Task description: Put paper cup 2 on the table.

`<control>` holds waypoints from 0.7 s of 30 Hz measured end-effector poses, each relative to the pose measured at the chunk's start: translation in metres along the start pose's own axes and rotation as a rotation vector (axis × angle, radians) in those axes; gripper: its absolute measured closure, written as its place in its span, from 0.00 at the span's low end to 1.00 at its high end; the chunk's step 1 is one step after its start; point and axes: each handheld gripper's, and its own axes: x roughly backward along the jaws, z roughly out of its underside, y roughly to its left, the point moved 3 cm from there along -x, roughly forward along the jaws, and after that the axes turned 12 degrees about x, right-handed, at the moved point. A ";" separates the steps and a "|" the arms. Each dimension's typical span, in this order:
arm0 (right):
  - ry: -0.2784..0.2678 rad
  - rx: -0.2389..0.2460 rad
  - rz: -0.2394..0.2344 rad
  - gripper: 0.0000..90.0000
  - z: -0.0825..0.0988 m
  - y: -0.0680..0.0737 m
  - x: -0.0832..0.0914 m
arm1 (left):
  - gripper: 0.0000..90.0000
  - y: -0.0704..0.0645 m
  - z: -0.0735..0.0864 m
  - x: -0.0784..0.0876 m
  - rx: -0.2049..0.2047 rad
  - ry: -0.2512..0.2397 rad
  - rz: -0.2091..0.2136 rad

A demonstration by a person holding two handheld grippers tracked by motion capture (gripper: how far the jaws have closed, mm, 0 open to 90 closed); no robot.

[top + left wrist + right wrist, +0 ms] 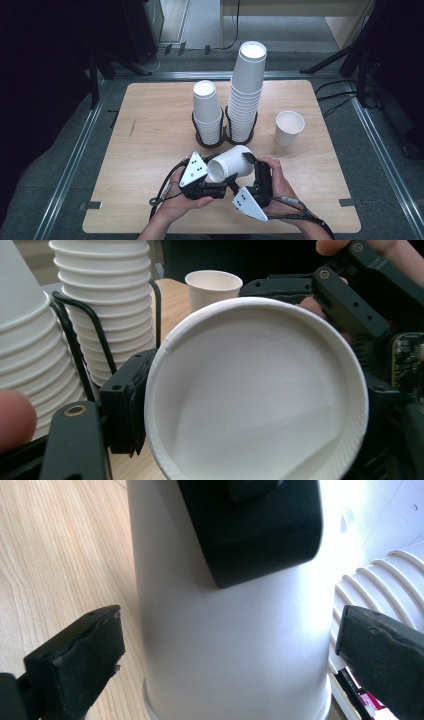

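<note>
A white paper cup (232, 162) lies on its side in the air just above the wooden table (150, 125), near the front edge. My left gripper (220, 172) is shut on it at the mouth end; in the left gripper view the cup (255, 395) faces the camera with its open mouth, and one black pad (127, 405) presses on the rim from outside. My right gripper (245, 162) stands open around the base end. In the right gripper view its pads (80, 665) sit apart from the cup (225, 645) on both sides.
Behind the held cup a black wire holder (200, 140) carries a short stack of cups (207, 112) and a tall stack (247, 90). One single cup (289, 127) stands upright to their right. Dark stands and cables surround the table.
</note>
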 end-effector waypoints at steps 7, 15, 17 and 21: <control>-0.012 -0.022 0.014 0.00 -0.003 -0.005 0.003 | 0.25 0.005 -0.004 0.005 0.022 -0.051 -0.025; -0.041 -0.141 0.009 0.00 -0.012 -0.013 0.009 | 0.25 0.010 -0.006 0.009 0.039 -0.082 -0.032; -0.039 -0.158 0.014 0.00 -0.014 -0.014 0.010 | 0.25 0.010 -0.007 0.011 0.033 -0.093 -0.045; -0.047 -0.197 0.019 0.00 -0.017 -0.017 0.011 | 0.25 0.014 -0.010 0.015 0.047 -0.119 -0.067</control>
